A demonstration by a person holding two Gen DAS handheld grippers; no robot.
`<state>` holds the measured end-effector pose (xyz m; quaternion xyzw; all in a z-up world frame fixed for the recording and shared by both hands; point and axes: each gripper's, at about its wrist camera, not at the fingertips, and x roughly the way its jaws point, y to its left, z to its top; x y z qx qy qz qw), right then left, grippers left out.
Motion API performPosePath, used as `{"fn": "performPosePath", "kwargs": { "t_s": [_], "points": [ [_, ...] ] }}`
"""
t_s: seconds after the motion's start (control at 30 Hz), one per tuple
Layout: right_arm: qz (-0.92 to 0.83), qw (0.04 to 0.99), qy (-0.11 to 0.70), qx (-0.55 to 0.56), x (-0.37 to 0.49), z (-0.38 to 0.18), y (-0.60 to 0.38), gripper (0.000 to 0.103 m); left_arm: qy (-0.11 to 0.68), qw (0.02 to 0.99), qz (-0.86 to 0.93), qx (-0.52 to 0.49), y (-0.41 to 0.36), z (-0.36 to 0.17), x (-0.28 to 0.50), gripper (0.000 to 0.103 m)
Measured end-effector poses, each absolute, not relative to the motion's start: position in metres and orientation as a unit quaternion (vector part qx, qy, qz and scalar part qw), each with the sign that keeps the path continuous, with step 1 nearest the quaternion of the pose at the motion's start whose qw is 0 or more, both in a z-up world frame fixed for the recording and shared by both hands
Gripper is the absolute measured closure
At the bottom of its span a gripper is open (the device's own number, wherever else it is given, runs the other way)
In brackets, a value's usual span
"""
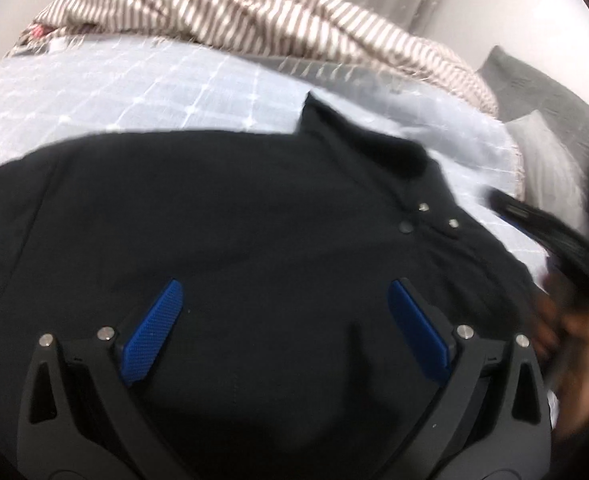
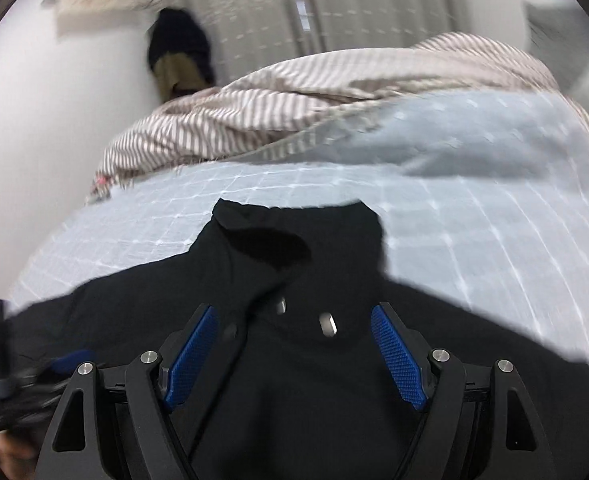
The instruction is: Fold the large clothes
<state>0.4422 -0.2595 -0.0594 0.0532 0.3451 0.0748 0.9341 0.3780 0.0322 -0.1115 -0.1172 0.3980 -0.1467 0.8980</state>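
In the left wrist view, the left gripper (image 1: 286, 312) hangs over a black garment (image 1: 214, 208) with its blue pads (image 1: 152, 330) spread wide and nothing caught between them. The garment lies flat on a bed covered by a pale blue grid-patterned sheet (image 1: 114, 88). Its collar (image 1: 350, 132) points toward the far side of the bed, and small metal snaps (image 1: 423, 207) sit just below the collar. Beyond the sheet, a brown-and-white striped blanket (image 1: 234, 20) is bunched along the far edge. At the right rim, grey pillows (image 1: 542, 92) lie beside the bed, and the right gripper (image 1: 554, 236) shows there as a dark blur with a hand (image 1: 566, 332) under it.

In the right wrist view, the left gripper's body is a blurred dark shape at the left edge. The right gripper sits centred over the garment just below the collar and snaps, its pads well apart, gripping nothing. The sheet stretches off to the right, with the striped blanket heaped behind it.
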Motion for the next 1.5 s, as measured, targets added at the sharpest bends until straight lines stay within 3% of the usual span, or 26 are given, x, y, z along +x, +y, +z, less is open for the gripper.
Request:
{"fn": "performPosePath", "kwargs": {
  "t_s": [0.13,0.2,0.27,0.33,0.37,0.43,0.67,0.83,0.93,1.0,1.13,1.17,1.23,1.33,1.5],
  "points": [
    [0.073,0.936,0.344,-0.011,0.49,-0.074,-0.234,0.025,0.395,0.895,-0.151,-0.14,0.044,-0.11,0.384,0.001],
    [0.045,0.932,0.357,-0.041,0.516,-0.087,-0.225,0.035,0.397,0.894,-0.147,-0.146,0.05,-0.11,0.386,0.001],
    [0.039,0.925,0.376,-0.04,0.533,-0.098,-0.223,0.067,0.393,0.897,-0.136,-0.148,0.056,-0.108,0.387,0.001],
    [0.045,0.926,0.374,-0.013,0.537,-0.1,-0.225,0.085,0.394,0.896,-0.132,-0.158,0.06,-0.109,0.391,0.001],
    [0.046,0.929,0.367,-0.004,0.535,-0.098,-0.226,0.093,0.396,0.893,-0.131,-0.169,0.063,-0.111,0.392,0.001],
    [0.07,0.936,0.345,0.026,0.523,-0.086,-0.227,0.098,0.4,0.888,-0.131,-0.184,0.068,-0.113,0.394,0.001],
    [0.183,0.932,0.312,0.034,0.498,-0.048,-0.168,0.099,0.385,0.892,-0.12,-0.205,0.081,-0.108,0.392,0.001],
    [0.22,0.904,0.366,0.003,0.505,-0.085,-0.116,0.098,0.378,0.892,-0.11,-0.222,0.093,-0.108,0.394,0.001],
    [0.213,0.878,0.429,0.005,0.517,-0.116,-0.105,0.094,0.38,0.89,-0.108,-0.227,0.096,-0.11,0.396,0.001],
    [0.23,0.875,0.425,0.029,0.516,-0.108,-0.112,0.085,0.381,0.89,-0.107,-0.228,0.096,-0.11,0.397,0.001],
    [0.271,0.867,0.405,0.098,0.507,-0.089,-0.134,0.056,0.377,0.891,-0.106,-0.229,0.096,-0.109,0.396,0.001],
    [0.263,0.875,0.391,0.108,0.505,-0.086,-0.141,0.053,0.375,0.892,-0.107,-0.228,0.095,-0.109,0.396,0.001],
    [0.223,0.894,0.37,0.117,0.505,-0.083,-0.153,0.053,0.375,0.893,-0.109,-0.226,0.093,-0.109,0.396,0.001],
    [0.165,0.896,0.401,0.096,0.519,-0.098,-0.15,0.054,0.381,0.892,-0.107,-0.22,0.091,-0.112,0.398,0.001],
    [0.141,0.896,0.422,0.008,0.508,-0.101,-0.119,0.052,0.392,0.887,-0.104,-0.22,0.091,-0.114,0.399,0.001]
  ]
}}
